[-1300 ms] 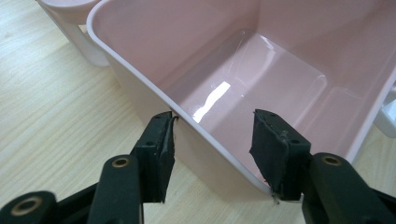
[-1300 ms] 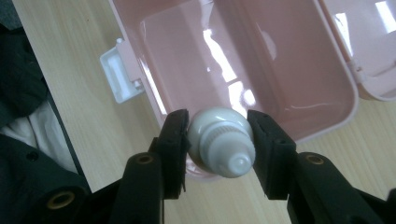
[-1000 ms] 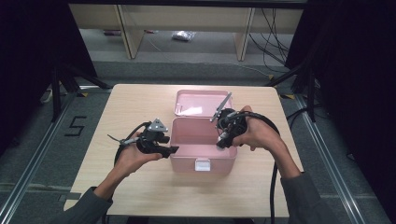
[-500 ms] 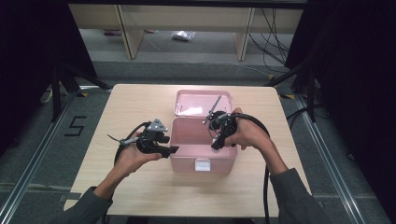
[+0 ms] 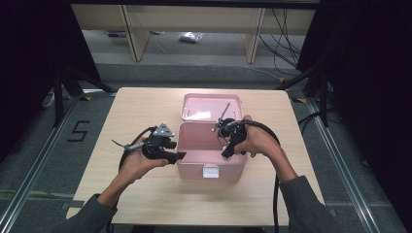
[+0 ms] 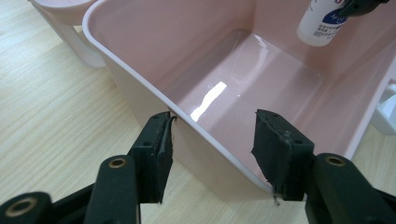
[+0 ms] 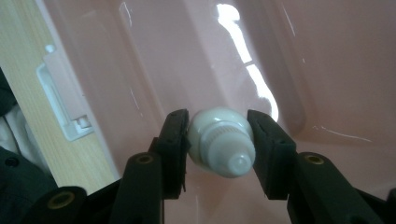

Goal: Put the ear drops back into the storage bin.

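An open pink box [image 5: 194, 167] stands mid-table with its lid [image 5: 211, 108] laid back behind it. My left gripper [image 5: 177, 156] is at the box's front left corner. In the left gripper view its jaws [image 6: 210, 144] span that corner, one pad pressed on the outside of the left wall [image 6: 135, 88] and the other at the corner. My right gripper [image 5: 227, 151] points down into the box. It [image 7: 217, 135] is shut on a small white bottle [image 7: 222, 144], cap toward the camera. The bottle [image 6: 322, 23] hangs above the box floor.
A white latch [image 5: 210, 171] sits on the box's front wall. The wooden table [image 5: 145, 107] has bare room to the left and right of the box and in front of it. Cables trail from both grippers. Shelves and cables lie on the floor beyond the table.
My right gripper has come down and a little left, lowering the bottle into the box. My left gripper and the box have stayed put.
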Motion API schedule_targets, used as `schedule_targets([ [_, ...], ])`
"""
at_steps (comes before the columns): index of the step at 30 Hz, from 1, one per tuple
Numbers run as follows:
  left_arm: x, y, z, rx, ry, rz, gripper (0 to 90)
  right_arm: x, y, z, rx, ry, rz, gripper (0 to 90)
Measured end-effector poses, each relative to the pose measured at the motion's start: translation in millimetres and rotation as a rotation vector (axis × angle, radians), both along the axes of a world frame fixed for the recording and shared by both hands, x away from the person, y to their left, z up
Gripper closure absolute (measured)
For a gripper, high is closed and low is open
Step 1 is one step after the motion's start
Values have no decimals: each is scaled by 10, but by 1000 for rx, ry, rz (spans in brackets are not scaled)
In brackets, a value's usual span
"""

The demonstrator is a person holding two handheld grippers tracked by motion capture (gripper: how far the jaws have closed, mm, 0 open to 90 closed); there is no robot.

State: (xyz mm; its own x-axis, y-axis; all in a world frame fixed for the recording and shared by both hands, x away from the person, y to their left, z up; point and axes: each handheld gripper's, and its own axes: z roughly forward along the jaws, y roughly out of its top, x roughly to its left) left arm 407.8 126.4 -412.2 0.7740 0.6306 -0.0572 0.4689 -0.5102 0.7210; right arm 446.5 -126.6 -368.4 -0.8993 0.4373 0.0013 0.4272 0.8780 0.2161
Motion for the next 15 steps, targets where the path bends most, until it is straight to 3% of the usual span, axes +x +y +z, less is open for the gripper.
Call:
schedule_targets([
  [7, -1, 1, 2, 3, 0, 2, 471, 17, 16, -77, -9, 17, -18, 606],
  [8, -1, 2, 4, 6, 2, 1, 471, 39, 19, -100, -8, 9, 5, 605],
  [15, 6, 6, 5, 7, 0, -5, 469, 79, 29, -182, -7, 18, 11, 605],
])
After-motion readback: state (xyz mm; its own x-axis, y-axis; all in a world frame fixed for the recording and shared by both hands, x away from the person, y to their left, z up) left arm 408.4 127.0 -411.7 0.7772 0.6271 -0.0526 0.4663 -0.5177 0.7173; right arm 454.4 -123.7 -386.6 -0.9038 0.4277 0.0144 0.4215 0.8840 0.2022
